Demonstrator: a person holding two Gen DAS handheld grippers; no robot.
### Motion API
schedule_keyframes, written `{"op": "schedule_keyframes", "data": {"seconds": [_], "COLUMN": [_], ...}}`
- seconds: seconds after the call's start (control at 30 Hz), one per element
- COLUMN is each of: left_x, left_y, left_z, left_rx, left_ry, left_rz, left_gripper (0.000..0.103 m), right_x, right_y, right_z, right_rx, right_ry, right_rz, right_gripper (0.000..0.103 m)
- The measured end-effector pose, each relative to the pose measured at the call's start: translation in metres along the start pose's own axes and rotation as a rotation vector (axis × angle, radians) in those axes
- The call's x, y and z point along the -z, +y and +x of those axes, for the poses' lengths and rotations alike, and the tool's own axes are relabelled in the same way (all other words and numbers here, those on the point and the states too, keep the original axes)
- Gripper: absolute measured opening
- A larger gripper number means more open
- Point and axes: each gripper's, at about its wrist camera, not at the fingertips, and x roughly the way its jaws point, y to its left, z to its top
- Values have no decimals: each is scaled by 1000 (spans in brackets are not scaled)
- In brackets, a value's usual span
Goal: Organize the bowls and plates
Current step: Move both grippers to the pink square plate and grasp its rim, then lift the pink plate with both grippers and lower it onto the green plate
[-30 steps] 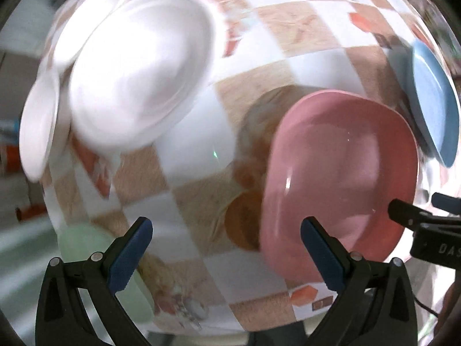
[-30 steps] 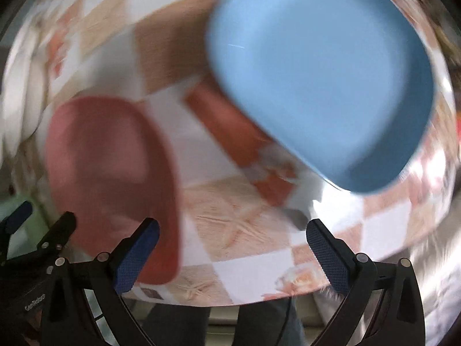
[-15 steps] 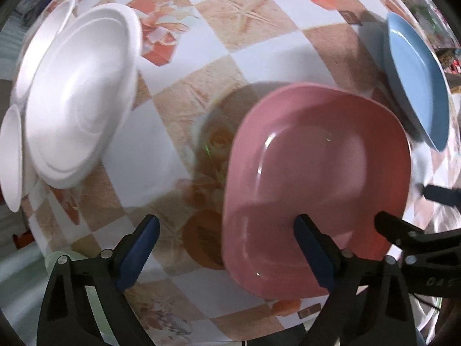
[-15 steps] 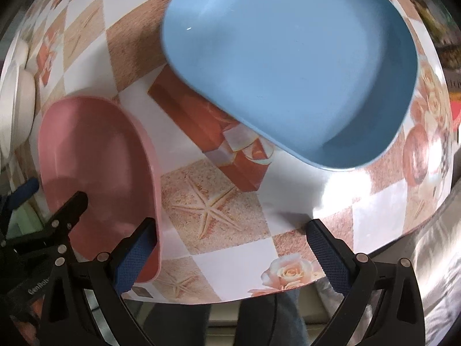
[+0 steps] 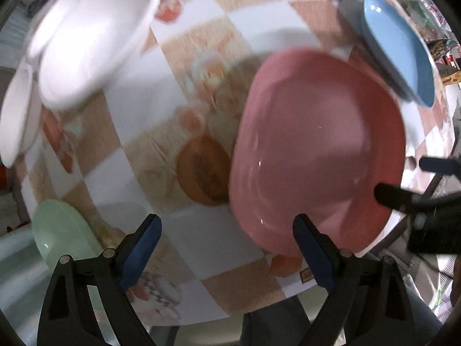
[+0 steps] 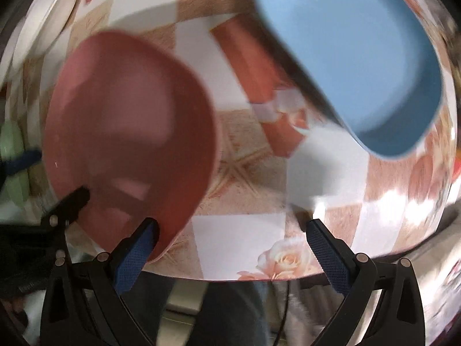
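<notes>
In the left wrist view, the left gripper (image 5: 227,245) is seen wide open and empty, its jaws having just closed a little; the pink plate (image 5: 317,155) is found up and to its right, with the near rim at the right-hand finger. The plate's long axis is tilted from lower left to upper right, toward the blue plate (image 5: 397,46). In the right wrist view, the right gripper (image 6: 230,248) is likewise shown open and empty, the pink plate (image 6: 129,138) meeting its left-hand finger.
</notes>
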Motion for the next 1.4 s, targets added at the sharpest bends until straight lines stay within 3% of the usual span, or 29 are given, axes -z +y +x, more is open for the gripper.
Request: {"op": "schedule_keyframes", "data": {"seconds": [0.13,0.2,0.47,0.6,0.67,0.77,0.83,0.9,0.93,0.97,1.0,1.03,1.27,1.4], "left_x": [-36,-53,-93,-101,-97,-91,-58,-58,-60,-60,-57,-56,-18,7], "left_y": [3,-4,-11,20,28,22,-8,-14,-19,-23,-26,-34,-20,-4], "left_z": [-4,-2,11,18,16,19,31,31,26,24,21,18,24,29], "left_rx": [-54,-60,-74,4,-1,-42,-34,-2,11,24,33,20,-28,-20], "left_ry": [-40,-53,-87,-19,-22,-46,-55,-45,-43,-44,-43,-40,-3,19], "left_rz": [66,105,207,129,114,132,143,157,163,172,180,187,135,41], "left_gripper": [94,94,103,103,103,101,97,84,79,66,52,51,46,46], "right_x": [1,-2,-1,-3,-14,-26,-23,-24,-25,-28,-30,-32,-46,-61], "right_y": [-29,-34,-15,-25,-36,-43,-44,-41,-37,-28,-20,-16,8,22], "right_z": [-3,0,23,36,32,26,21,15,13,10,13,15,20,20], "right_rx": [-120,-151,-48,-67,-87,-106,-130,-119,-118,-142,-188,-212,-112,-91], "right_ry": [-17,4,9,25,53,94,69,46,34,14,7,15,5,-1], "right_rz": [250,299,317,407,451,421,418,383,353,299,264,241,63,-22], "right_gripper": [103,103,103,103,103,102,94,82,69,46,30,25,22,22]}}
